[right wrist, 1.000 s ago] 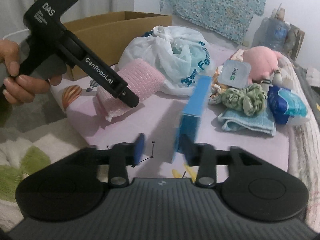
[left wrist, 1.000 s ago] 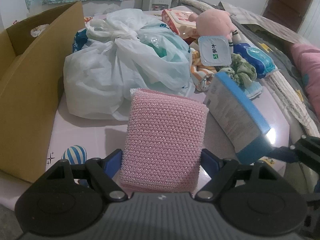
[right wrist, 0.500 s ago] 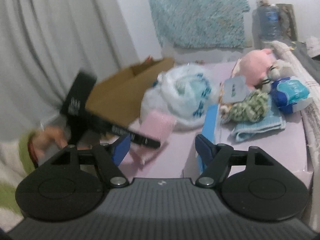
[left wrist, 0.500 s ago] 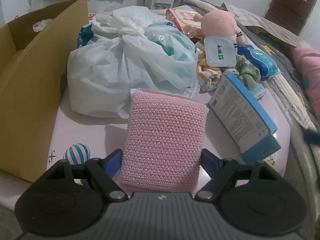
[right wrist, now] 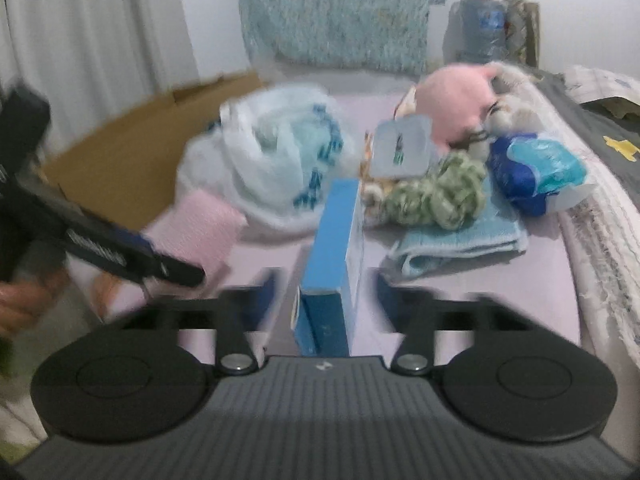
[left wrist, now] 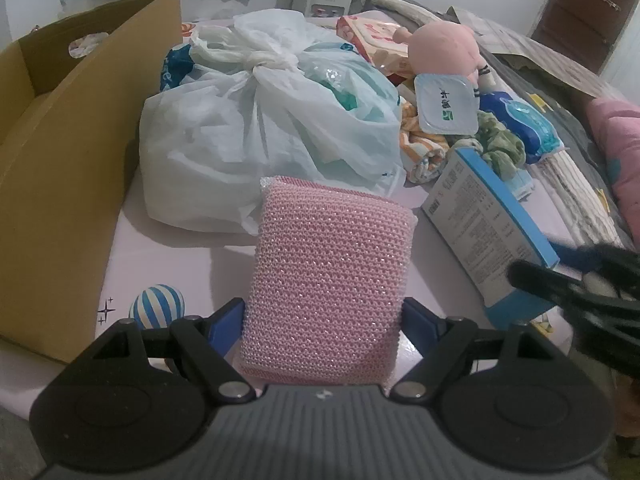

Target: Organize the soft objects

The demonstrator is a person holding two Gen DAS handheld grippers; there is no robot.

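Pink and knitted, a sponge pad [left wrist: 328,280] is clamped between the 2 blue-padded fingers of the left gripper [left wrist: 322,320], with both pads pressed against its sides. The pad is held above the pale lilac sheet of a bed [left wrist: 168,252], just in front of a knotted white plastic bag [left wrist: 256,120]. A brown cardboard box [left wrist: 68,152] is seen along the left, close beside the bag.

To the right of the pad, a blue carton [left wrist: 488,232] is seen lying tilted on the sheet. From the right wrist view, this carton [right wrist: 332,272] is framed between the fingers of the right gripper [right wrist: 326,300], whose jaws are spread wide, with a gap left on each side of the carton. That view is blurred.

Behind the carton a pile of soft things is gathered: a pink plush toy [left wrist: 444,48], a green crocheted bundle [left wrist: 500,148], an orange striped cloth [left wrist: 424,152], a light blue folded towel [right wrist: 460,240] and a blue wet-wipe pack [left wrist: 520,120]. A clear plastic lid [left wrist: 444,104] is propped against the pile.
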